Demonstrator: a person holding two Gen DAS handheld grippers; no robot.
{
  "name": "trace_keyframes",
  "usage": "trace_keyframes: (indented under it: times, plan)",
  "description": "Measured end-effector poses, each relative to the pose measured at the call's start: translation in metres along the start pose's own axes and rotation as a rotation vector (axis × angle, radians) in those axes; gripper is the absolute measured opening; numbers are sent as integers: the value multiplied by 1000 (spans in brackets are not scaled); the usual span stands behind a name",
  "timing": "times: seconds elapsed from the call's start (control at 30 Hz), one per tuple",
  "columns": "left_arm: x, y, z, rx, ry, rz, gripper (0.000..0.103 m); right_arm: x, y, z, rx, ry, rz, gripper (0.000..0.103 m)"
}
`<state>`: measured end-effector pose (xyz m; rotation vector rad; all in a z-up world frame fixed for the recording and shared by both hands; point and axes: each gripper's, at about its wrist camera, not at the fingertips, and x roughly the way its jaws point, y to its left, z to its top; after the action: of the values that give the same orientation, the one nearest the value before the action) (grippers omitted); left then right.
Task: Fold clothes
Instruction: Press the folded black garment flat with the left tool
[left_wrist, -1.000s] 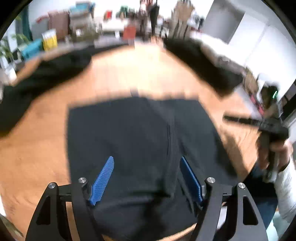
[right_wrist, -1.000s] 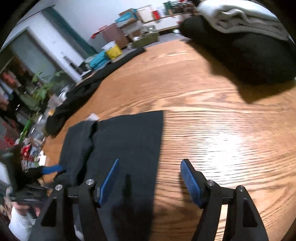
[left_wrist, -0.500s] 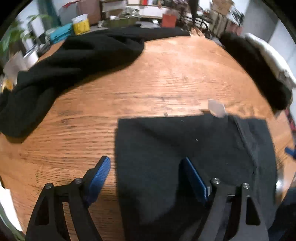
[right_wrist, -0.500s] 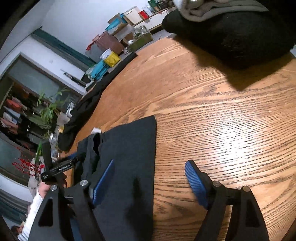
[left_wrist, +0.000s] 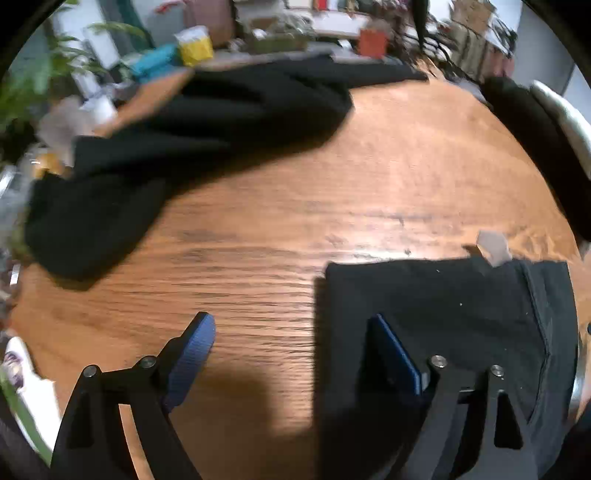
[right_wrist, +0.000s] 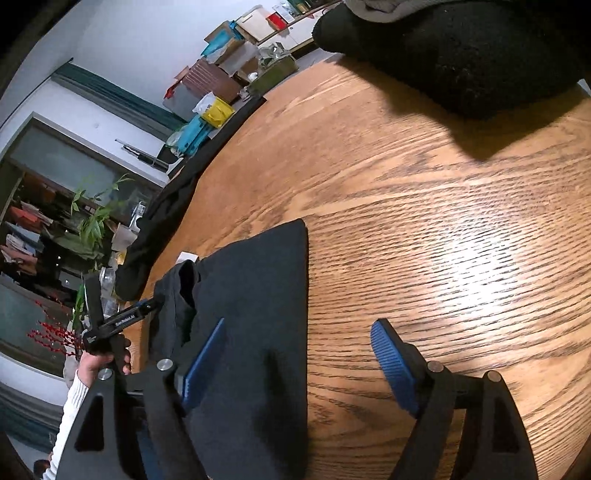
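A folded black garment (left_wrist: 443, 314) lies flat on the round wooden table (left_wrist: 295, 206), a white tag (left_wrist: 493, 247) sticking out at its far edge. My left gripper (left_wrist: 291, 325) hovers over the garment's left edge, one finger above bare wood and one above cloth. Its jaws are opening and nothing is between the pads. In the right wrist view the same garment (right_wrist: 258, 295) shows its right edge. My right gripper (right_wrist: 300, 326) straddles that edge, open and empty. A hand (right_wrist: 98, 363) holds the left gripper (right_wrist: 153, 304) at the garment's other side.
A loose heap of black cloth (left_wrist: 203, 129) sprawls over the table's far left. A dark pile topped with grey fabric (right_wrist: 461, 48) sits at the far right. Boxes, bags and plants crowd the room beyond the table edge (right_wrist: 207, 166).
The left gripper has swung from above the garment's middle to its left edge and widened. The right gripper has lifted away, widened a little, and rolled.
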<state>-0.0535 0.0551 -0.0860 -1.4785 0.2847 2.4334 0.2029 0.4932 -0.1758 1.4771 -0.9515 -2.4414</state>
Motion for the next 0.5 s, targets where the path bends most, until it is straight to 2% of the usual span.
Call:
trace_keyframes:
  times: [0.07, 0.13, 0.23, 0.4, 0.5]
  plan:
    - [-24, -3, -11, 18, -34, -100, 87, -3, -1, 1, 2, -1, -2, 83]
    - [-36, -10, -28, 58, 4, -161, 87, -7, -3, 3, 1, 0, -2, 83]
    - [-36, -17, -52, 99, 91, -149, 87, -10, -2, 5, -12, 6, 4, 83]
    - [-26, -18, -83, 40, 167, -146, 87, -4, 7, 4, -51, 23, -8, 83]
    - [-28, -22, -96, 34, 135, -126, 87, -1, 5, 5, -33, 47, 29, 83]
